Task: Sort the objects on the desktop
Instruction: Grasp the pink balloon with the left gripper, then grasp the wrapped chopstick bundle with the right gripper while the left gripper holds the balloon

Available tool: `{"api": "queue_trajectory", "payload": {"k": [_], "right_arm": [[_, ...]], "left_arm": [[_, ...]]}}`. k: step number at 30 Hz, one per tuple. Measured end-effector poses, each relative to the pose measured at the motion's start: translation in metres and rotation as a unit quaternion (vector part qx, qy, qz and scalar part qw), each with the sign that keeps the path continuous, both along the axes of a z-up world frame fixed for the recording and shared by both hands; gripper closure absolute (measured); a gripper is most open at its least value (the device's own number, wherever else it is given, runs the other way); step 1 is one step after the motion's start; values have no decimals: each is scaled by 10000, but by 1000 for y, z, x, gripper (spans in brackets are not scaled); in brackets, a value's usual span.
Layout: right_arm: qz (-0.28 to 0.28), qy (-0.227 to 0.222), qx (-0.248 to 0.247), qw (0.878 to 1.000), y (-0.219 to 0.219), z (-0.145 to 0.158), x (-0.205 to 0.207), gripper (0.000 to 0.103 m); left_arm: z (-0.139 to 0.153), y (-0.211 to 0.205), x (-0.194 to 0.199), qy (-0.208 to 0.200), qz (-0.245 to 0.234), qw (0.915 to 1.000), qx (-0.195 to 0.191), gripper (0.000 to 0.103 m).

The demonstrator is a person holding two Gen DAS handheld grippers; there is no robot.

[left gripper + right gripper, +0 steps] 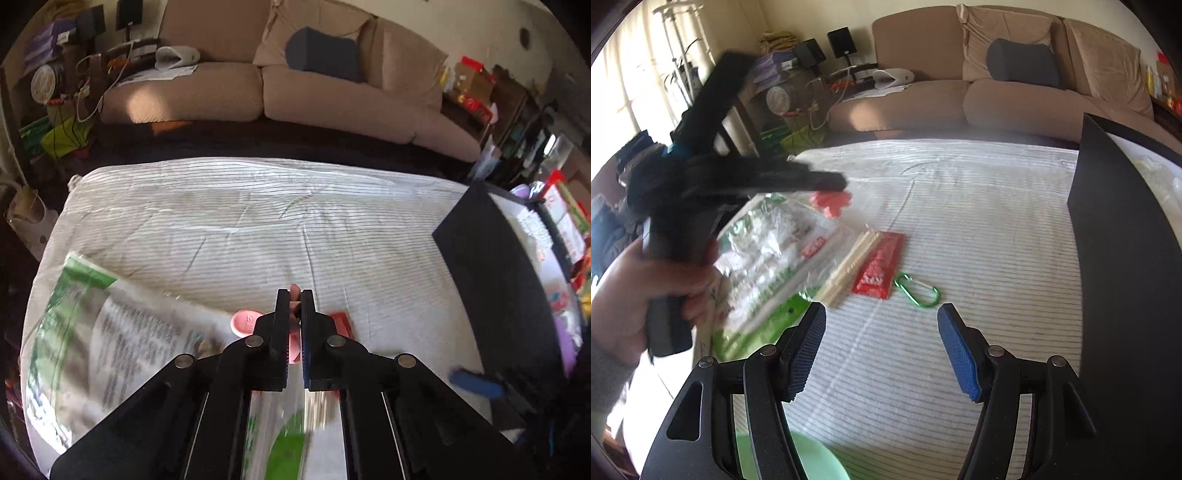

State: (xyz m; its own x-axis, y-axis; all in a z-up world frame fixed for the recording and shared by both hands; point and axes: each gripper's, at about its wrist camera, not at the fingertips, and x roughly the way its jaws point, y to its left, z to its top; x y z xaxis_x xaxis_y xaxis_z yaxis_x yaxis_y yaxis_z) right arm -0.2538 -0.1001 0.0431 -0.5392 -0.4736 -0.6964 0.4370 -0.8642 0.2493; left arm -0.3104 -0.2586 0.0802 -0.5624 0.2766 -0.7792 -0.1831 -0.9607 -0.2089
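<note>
Left hand-held gripper (pixel 294 295) is pinched on a small pink piece (pixel 294 291), probably light, stiff plastic; grip its middle. Right hand-held gripper (pixel 882 314) gapes empty.

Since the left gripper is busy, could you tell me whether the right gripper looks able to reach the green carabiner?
Probably yes: the right gripper has its jaws open and empty, and the carabiner lies just ahead on bare tablecloth, beside the red packet.

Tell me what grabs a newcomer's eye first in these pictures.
The left tool, shut on a pink piece, fills the left wrist view above the striped cloth. In the right wrist view, a green carabiner lies just beyond the open right tool, beside a red packet and chopsticks.
</note>
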Motion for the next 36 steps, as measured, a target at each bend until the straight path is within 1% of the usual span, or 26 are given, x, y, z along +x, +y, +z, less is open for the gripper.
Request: {"api": "queue_trajectory", "payload": {"k": [2, 4, 6, 7, 8, 9, 10, 11, 12, 14, 16, 18, 19, 21, 22, 23, 24, 26, 29, 32, 36], "right_arm": [[77, -15, -30, 10000, -10, 1, -10, 37], [333, -8, 206, 9992, -30, -2, -22, 37], [581, -112, 377, 9975, -46, -9, -32, 31], [535, -177, 455, 9974, -50, -12, -39, 31], [395, -286, 426, 9979, -51, -15, -47, 31], [234, -423, 256, 9985, -48, -16, -54, 31], [44, -590, -26, 9982, -44, -17, -61, 31], [-85, -726, -137, 9972, -44, -18, -65, 31], [-192, -832, -149, 9962, -47, -18, -70, 31], [-281, -843, -42, 9960, -58, -19, -74, 31], [-360, -776, 297, 9959, -72, -22, -76, 31], [-439, -840, 618, 9936, -84, -31, -77, 34], [-515, -790, 814, 9922, -89, -35, -76, 36], [-472, -532, 1117, 9912, -97, -36, -72, 54], [-401, -457, 1190, 9910, -99, -36, -70, 74], [-349, -427, 1240, 9907, -99, -35, -70, 80], [-315, -441, 1236, 9909, -98, -33, -70, 82], [-322, -544, 1076, 9922, -90, -28, -69, 87], [-464, -693, 575, 9949, -70, -12, -62, 91], [-344, -673, 286, 9967, -53, 13, -44, 94], [-138, -657, -10, 9977, -30, 50, -22, 95]], "left_arm": [[12, -14, 22, 84, 0, 10000, -27, 98], [22, -27, 46, 184, -34, 9997, -126, 98], [28, -35, 65, 292, -76, 9993, -215, 98], [30, -39, 75, 327, -92, 9992, -193, 98], [30, -43, 81, 334, -90, 9993, -152, 98], [31, -47, 87, 351, -72, 9993, -94, 98], [32, -49, 90, 370, -68, 9993, -36, 98], [33, -53, 94, 394, -62, 9992, 28, 98], [34, -55, 96, 418, -41, 9991, 56, 98], [35, -60, 99, 448, -4, 9990, 85, 98], [33, -63, 101, 431, -3, 9989, 200, 98], [31, -66, 104, 414, -16, 9989, 218, 98], [29, -67, 105, 393, -25, 9989, 239, 98], [26, -69, 106, 364, -29, 9989, 278, 98], [25, -70, 108, 353, -32, 9989, 297, 98], [24, -70, 109, 341, -38, 9989, 315, 98], [23, -70, 110, 331, -45, 9989, 319, 98], [23, -68, 112, 312, -47, 9990, 331, 98], [26, -64, 117, 258, -74, 9987, 430, 98], [36, -54, 125, 269, -102, 9985, 456, 98], [54, -33, 137, 292, -172, 9985, 429, 98]]}}
